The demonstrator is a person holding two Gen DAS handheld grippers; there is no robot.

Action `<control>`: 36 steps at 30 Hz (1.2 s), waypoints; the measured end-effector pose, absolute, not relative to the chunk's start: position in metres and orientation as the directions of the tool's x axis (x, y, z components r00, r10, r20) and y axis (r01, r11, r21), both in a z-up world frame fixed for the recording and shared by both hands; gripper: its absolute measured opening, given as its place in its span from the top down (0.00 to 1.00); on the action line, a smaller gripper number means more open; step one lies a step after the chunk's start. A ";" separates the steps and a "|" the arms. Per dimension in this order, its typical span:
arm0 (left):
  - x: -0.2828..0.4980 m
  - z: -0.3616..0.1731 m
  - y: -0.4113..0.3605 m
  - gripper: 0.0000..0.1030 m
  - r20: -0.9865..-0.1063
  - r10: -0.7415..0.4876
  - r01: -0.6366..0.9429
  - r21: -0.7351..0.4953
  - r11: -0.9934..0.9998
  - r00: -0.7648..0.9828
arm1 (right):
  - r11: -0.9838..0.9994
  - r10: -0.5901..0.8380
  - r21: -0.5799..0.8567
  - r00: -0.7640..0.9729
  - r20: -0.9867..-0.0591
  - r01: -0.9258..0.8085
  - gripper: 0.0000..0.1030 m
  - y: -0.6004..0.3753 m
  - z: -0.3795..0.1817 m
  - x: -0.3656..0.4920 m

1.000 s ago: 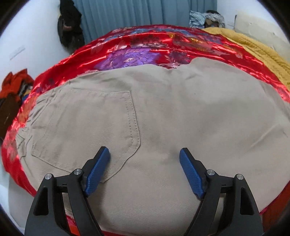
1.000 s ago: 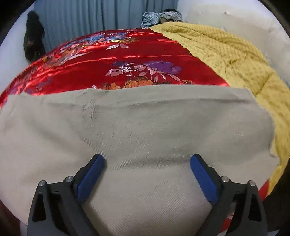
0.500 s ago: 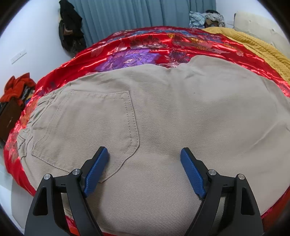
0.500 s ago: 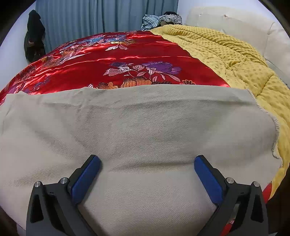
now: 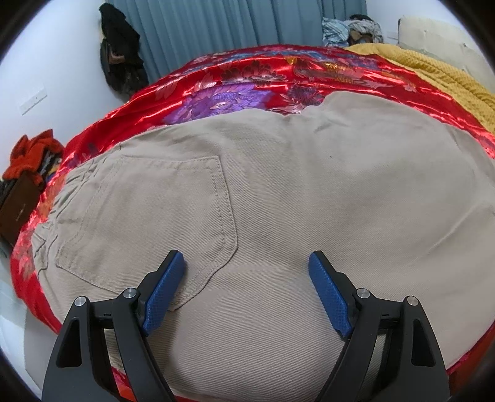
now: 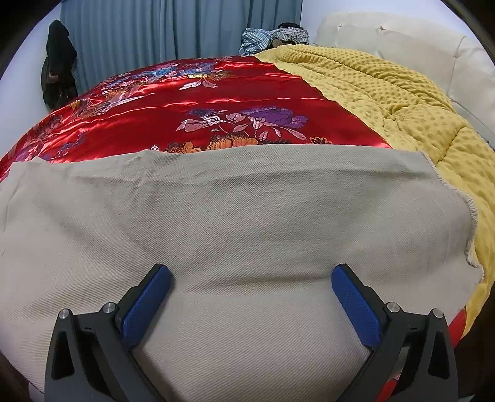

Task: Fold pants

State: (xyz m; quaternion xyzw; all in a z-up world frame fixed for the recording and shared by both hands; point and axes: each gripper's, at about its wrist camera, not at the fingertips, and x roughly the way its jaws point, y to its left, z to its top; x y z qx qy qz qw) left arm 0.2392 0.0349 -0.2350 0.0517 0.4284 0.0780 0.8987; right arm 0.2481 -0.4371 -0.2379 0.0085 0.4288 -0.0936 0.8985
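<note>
Beige pants [image 5: 309, 198] lie flat across a red satin bedspread [image 5: 247, 80]. In the left wrist view I see the seat end with a back pocket [image 5: 148, 213] at the left. My left gripper [image 5: 246, 259] is open and empty, just above the cloth by the pocket's lower corner. In the right wrist view the pant leg [image 6: 232, 210] spreads wide, its frayed hem [image 6: 470, 213] at the right. My right gripper [image 6: 249, 273] is open and empty, low over the leg.
A yellow dotted blanket [image 6: 386, 92] covers the bed's right side, by a white headboard [image 6: 402, 46]. Blue curtains [image 6: 173, 27] and dark hanging clothes [image 5: 120, 55] stand behind. Red clothes [image 5: 31, 154] sit on a dark stand at the left.
Both grippers have drawn back and tilted up slightly, so more of the room shows. Both stay open. The pants have not moved.
</note>
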 end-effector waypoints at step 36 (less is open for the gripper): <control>0.238 -0.229 0.036 0.17 -0.817 0.141 -0.014 0.161 0.987 0.560 | 0.989 -0.109 -0.045 0.503 -0.857 0.139 0.00 -0.445 -0.221 0.264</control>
